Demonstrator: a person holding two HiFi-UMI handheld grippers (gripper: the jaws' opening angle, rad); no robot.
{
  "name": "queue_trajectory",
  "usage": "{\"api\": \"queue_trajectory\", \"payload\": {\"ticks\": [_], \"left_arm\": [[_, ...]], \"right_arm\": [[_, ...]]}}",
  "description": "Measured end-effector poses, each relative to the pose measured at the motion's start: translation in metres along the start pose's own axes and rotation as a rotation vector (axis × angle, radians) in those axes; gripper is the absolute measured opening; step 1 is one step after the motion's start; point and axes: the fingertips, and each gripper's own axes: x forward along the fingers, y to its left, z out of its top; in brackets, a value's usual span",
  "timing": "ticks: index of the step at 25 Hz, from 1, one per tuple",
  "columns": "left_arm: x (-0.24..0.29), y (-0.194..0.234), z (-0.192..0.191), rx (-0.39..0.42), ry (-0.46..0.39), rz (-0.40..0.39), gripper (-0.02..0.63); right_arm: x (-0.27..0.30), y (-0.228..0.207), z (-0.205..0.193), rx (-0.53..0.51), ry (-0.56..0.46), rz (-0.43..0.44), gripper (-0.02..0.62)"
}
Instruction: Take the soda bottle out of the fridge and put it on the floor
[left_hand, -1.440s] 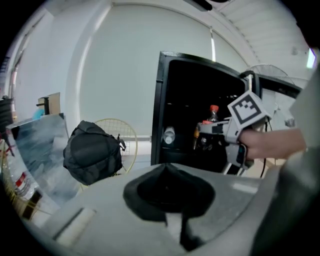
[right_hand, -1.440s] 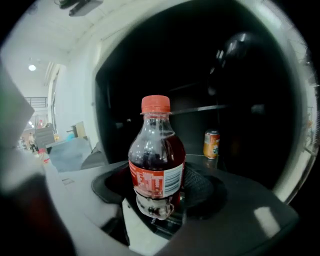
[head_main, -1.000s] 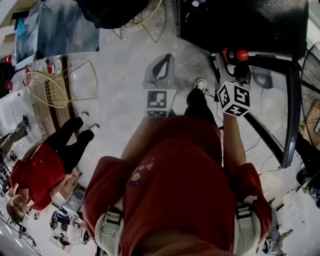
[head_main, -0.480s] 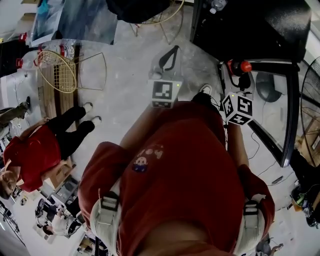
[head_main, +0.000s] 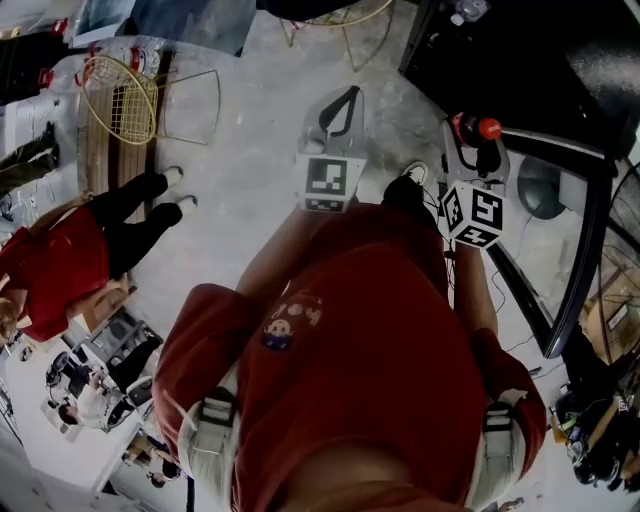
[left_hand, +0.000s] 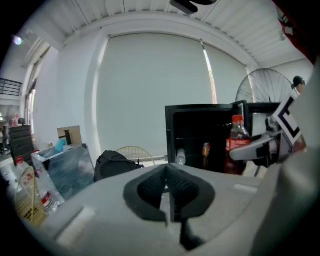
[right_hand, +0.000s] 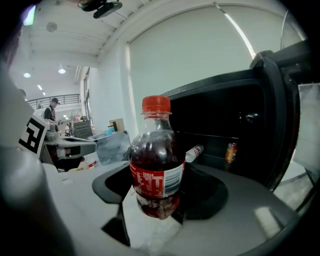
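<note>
The soda bottle (right_hand: 156, 165), dark cola with a red cap and red label, stands upright between the jaws of my right gripper (right_hand: 156, 197), which is shut on its lower body. In the head view the bottle's red cap (head_main: 487, 128) shows above the right gripper (head_main: 474, 150), just in front of the open black fridge (head_main: 520, 60). My left gripper (head_main: 341, 104) is held out over the grey floor, left of the bottle, with its jaws together and nothing in them. From the left gripper view the bottle (left_hand: 238, 145) appears at the right, before the fridge (left_hand: 200, 132).
The fridge door (head_main: 583, 230) stands open at the right. Inside lie a small can (right_hand: 231, 152) and a bottle on its side (right_hand: 194, 151). A yellow wire chair (head_main: 118, 85) and a seated person in red (head_main: 55, 265) are at the left. A fan (left_hand: 265, 90) stands behind the fridge.
The head view has swung a little, so the room shifts in frame. Both grippers keep much the same pose, and the bottle stays in the right gripper.
</note>
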Motion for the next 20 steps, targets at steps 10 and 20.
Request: {"api": "queue_trajectory", "payload": {"ticks": [10, 20], "left_arm": [[-0.024, 0.013, -0.065, -0.112, 0.067, 0.15, 0.0], [-0.008, 0.062, -0.183, -0.182, 0.108, 0.147, 0.0]], "right_arm": [[0.047, 0.031, -0.048, -0.07, 0.022, 0.168, 0.302], [0.096, 0.071, -0.164, -0.044, 0.152, 0.134, 0.302]]}}
